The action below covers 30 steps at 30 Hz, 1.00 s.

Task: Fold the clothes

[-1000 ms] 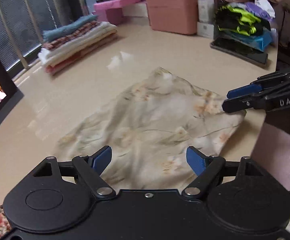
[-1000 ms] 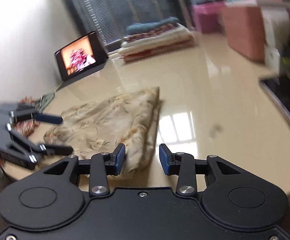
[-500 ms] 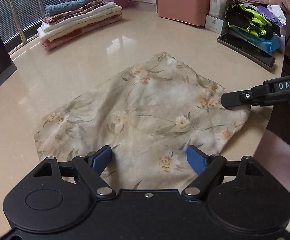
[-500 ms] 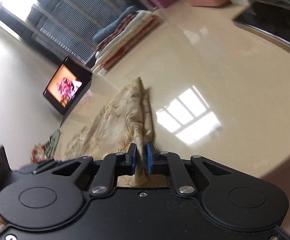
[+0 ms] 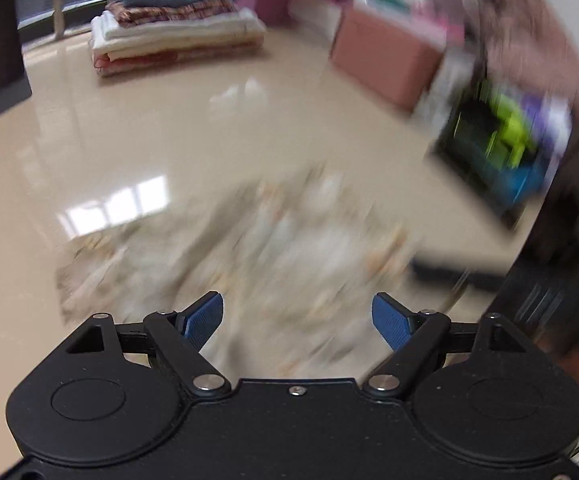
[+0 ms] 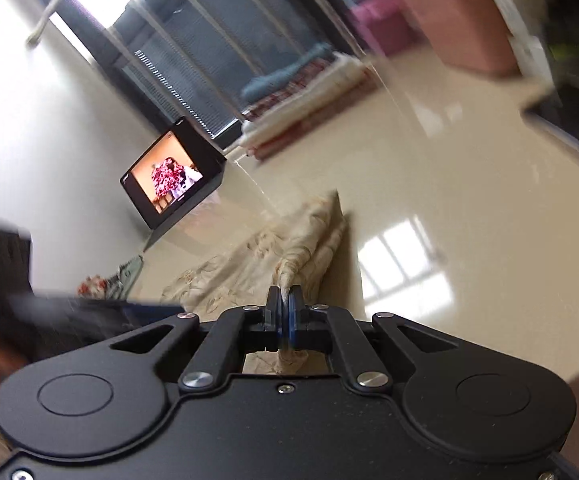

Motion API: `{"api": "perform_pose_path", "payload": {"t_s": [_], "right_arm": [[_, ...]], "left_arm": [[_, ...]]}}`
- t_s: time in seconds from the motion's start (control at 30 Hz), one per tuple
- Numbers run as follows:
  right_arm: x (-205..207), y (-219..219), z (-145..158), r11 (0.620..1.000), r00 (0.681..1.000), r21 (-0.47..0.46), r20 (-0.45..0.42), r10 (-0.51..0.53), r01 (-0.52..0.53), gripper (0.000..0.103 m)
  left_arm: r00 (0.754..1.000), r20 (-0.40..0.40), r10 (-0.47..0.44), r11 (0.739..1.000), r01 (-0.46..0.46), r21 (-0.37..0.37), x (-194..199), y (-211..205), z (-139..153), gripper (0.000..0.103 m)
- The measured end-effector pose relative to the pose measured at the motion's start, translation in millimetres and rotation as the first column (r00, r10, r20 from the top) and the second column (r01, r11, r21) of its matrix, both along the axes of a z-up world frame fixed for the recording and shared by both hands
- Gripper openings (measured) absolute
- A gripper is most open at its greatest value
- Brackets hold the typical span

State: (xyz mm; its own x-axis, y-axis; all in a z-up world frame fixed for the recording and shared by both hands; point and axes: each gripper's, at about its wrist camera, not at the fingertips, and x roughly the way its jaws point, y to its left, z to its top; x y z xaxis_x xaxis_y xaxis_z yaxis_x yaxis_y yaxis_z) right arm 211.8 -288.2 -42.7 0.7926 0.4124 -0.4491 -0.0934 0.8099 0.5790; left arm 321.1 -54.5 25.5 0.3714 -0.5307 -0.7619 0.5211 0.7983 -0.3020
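Note:
A cream cloth with a faded flower print (image 5: 289,248) lies folded on the glossy beige table (image 5: 129,140). The left wrist view is blurred by motion. My left gripper (image 5: 297,320) hangs open above the cloth's near edge, its blue pads wide apart with nothing between them. In the right wrist view the same cloth (image 6: 281,248) runs away from me. My right gripper (image 6: 285,312) is shut on a pinched corner of it, and the fabric rises into a ridge at the pads. The left gripper (image 6: 89,312) shows there as a dark blur at the left.
A stack of folded textiles (image 5: 177,36) sits at the table's far side, with pink boxes (image 5: 389,60) and a heap of bright clothes (image 5: 505,140) to the right. A lit tablet (image 6: 173,176) stands at the left. A dark flat device (image 6: 569,120) lies near the right edge.
My right gripper has closed on the cloth's corner and tilted. My left gripper has lifted and rolled, so its view has swung and blurred; its jaws stay open.

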Motion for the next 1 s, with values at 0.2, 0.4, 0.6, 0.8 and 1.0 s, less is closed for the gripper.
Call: {"api": "perform_pose_path", "payload": {"t_s": [0.2, 0.4, 0.6, 0.8, 1.0], "right_arm": [[-1.2, 16.2, 4.9, 0.991, 0.998, -0.128, 0.048, 0.033, -0.027, 0.002], [-8.9, 36.7, 12.1, 0.963, 0.989, -0.265, 0.120, 0.090, -0.055, 0.002], [-12.6, 48.7, 18.6, 0.939, 0.979, -0.339, 0.167, 0.121, -0.058, 0.002], [-17.8, 55.4, 23.0, 0.922, 0.973, -0.385, 0.202, 0.112, -0.026, 0.003], [-27.8, 52.0, 12.9, 0.938, 0.970, -0.347, 0.220, 0.105, -0.023, 0.048]], "left_arm": [[1.000, -0.022, -0.004, 0.980, 0.008, 0.197, 10.3, -85.1, 9.7, 0.081], [0.996, -0.001, -0.091, 0.880, 0.081, 0.468, 22.0, -171.1, -17.2, 0.081], [0.997, -0.022, -0.073, 0.754, 0.070, 0.653, 33.9, -197.1, -47.4, 0.036], [0.999, -0.036, -0.029, 0.785, 0.045, 0.618, 42.9, -180.8, -39.5, 0.007], [1.000, -0.019, 0.007, 0.863, 0.004, 0.505, 44.5, -151.1, -21.4, 0.005]]}}
